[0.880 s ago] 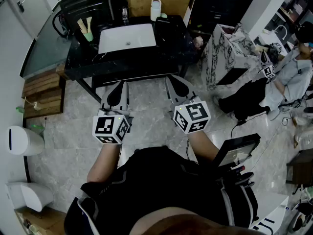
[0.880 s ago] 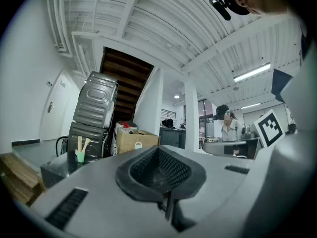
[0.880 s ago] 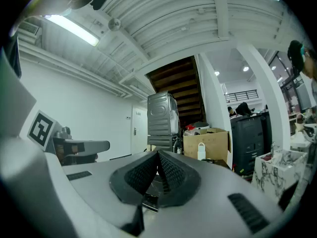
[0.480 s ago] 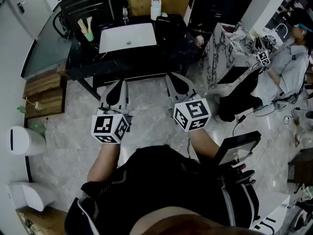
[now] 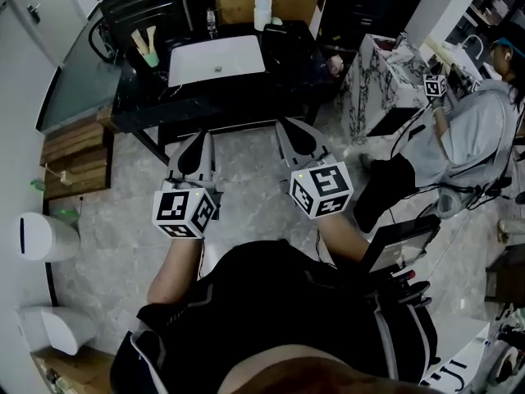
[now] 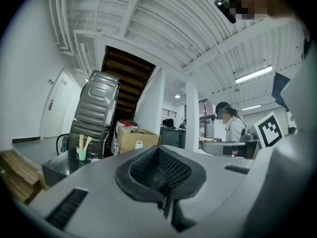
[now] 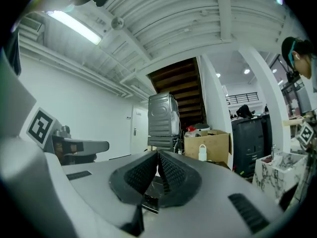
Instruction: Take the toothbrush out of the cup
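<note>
**Both tools shut & empty, cup not yet reached**

Left tool (image 5: 197, 140) & right tool (image 5: 291, 130) are held level, side by side, over the floor just short of the black tabletop (image 5: 246, 97). Each tool's own view shows its jaws closed together w/ nothing between them.

The green cup (image 5: 150, 59) stands upright on the tabletop's far-left corner, left of the white sink (image 5: 215, 60), well apart from both tools. 2 pale sticks rise from it and splay apart in a V. The toothbrush (image 5: 138, 41) is likely 1 of them, but they're too small to tell which, or which end is the head.

Handling, as a guess: the brush is light, stiff and thin, w/ a smooth handle that may slip or twist in the pads. The cup is small and prob. light too, so a sideways pull could tip it. Best hold is on the shaft, a bit above the cup's rim. Then lift straight up along the brush's lean. The other tool could steady the cup.

Vs. 0.9 s ago: tools, cup & sink sit at about the same spots. The only real change is at right, where a 2nd person (image 5: 480, 130) has come further into view beside the marbled block (image 5: 377, 89).
</note>
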The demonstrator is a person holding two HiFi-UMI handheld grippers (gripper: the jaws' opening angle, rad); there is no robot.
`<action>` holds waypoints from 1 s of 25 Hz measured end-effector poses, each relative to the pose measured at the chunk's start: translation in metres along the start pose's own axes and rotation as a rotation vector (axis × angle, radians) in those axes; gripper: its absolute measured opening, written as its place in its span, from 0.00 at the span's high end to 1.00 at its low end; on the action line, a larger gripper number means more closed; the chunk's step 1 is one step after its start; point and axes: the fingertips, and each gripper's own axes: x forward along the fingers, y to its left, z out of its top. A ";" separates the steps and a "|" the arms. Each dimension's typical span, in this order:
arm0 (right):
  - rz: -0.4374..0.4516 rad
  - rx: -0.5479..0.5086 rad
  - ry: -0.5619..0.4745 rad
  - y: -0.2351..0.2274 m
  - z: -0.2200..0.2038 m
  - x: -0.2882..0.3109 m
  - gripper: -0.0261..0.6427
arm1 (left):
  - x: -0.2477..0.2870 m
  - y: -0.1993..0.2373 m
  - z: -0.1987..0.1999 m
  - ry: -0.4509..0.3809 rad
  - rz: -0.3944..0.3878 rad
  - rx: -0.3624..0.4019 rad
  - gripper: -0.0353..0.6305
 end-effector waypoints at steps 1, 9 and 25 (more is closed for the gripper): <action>0.004 -0.001 -0.003 0.004 0.000 0.001 0.93 | -0.001 0.001 0.000 0.000 -0.003 -0.007 0.95; -0.017 0.000 -0.002 0.021 0.002 0.013 0.93 | -0.012 0.025 0.006 -0.006 -0.005 0.003 0.95; -0.037 -0.021 -0.006 0.082 0.001 0.045 0.93 | -0.044 0.080 0.008 -0.010 -0.026 -0.004 0.95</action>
